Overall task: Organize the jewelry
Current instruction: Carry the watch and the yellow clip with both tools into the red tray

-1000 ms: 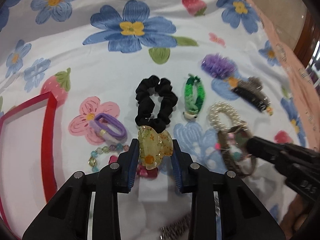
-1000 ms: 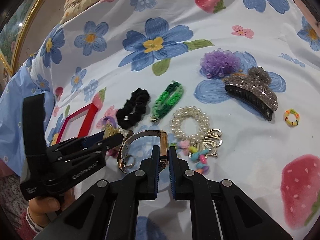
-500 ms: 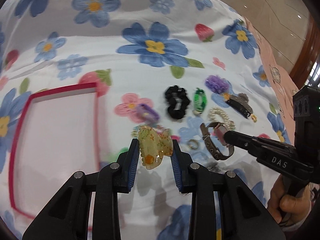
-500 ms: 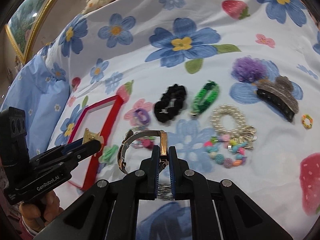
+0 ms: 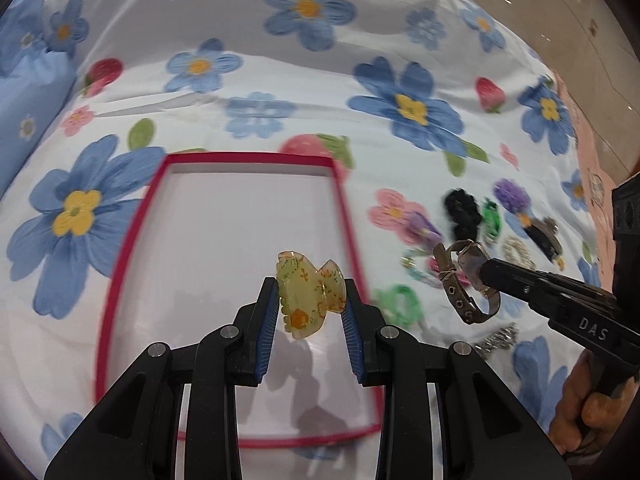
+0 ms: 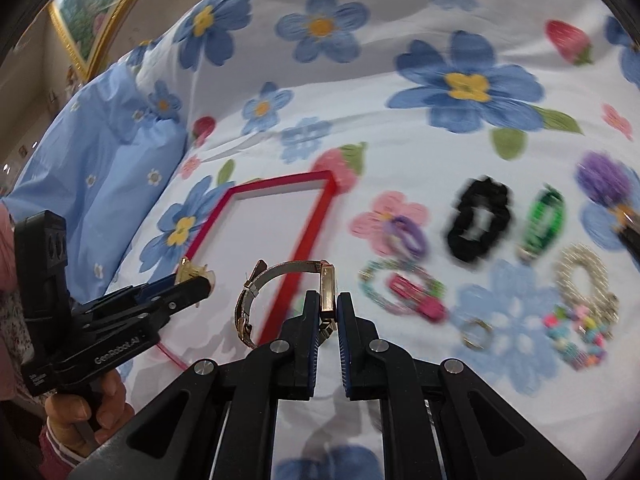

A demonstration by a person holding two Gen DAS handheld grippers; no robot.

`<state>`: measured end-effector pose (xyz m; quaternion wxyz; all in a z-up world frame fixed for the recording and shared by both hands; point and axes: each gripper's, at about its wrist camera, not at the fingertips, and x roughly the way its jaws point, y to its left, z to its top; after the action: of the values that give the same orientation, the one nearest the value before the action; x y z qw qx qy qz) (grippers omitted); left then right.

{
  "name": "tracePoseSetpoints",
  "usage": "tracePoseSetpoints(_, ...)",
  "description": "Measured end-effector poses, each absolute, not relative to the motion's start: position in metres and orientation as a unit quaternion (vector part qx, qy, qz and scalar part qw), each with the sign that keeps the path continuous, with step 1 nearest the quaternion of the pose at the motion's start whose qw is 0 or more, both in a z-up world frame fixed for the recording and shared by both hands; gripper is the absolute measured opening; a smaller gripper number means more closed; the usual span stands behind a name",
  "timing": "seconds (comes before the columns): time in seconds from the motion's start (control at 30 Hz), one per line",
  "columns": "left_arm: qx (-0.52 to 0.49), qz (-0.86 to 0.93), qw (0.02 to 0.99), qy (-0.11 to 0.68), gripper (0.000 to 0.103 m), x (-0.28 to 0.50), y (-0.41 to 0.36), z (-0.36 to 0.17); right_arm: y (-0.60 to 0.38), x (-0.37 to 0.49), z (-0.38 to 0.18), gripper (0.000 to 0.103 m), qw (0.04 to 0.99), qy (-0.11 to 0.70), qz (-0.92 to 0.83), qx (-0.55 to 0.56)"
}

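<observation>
A flowered bedsheet (image 5: 248, 80) covered everything, and a red-rimmed white tray (image 5: 120, 264) lay on it. Above the tray the left gripper (image 5: 310, 300) pinched a yellow floral claw clip (image 5: 308, 294). The right gripper (image 6: 329, 304) squeezed a wristwatch (image 6: 326, 290) beside the tray's edge. A black scrunchie (image 6: 478, 220) lay further right.

White letters "DAS" stand on the black body of the right tool (image 5: 486, 276) in the left wrist view. In the right wrist view the side of the left tool (image 6: 196, 286) reads "GenRobot.AI" (a smaller line below it is too blurred to read). No other text is legible.
</observation>
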<state>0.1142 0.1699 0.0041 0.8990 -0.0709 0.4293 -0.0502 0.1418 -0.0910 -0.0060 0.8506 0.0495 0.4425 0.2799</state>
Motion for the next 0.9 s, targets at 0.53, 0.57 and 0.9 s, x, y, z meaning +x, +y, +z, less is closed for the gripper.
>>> tracePoseSetpoints(0.53, -0.086, 0.014, 0.874, 0.478, 0.029, 0.209, 0.245, -0.038, 0.03, 0.222, -0.041, 0.008, 0.827, 0.473, 0.305, 0.005)
tracePoseSetpoints(0.57, -0.085, 0.016, 0.872, 0.482, 0.029, 0.213, 0.246, -0.043, 0.035, 0.227, -0.045, 0.008, 0.826, 0.475, 0.303, 0.0)
tracePoseSetpoints(0.9, -0.089, 0.024, 0.856, 0.509, 0.029, 0.233, 0.256, -0.071, 0.063, 0.254, -0.074, 0.009, 0.818, 0.495, 0.29, -0.046)
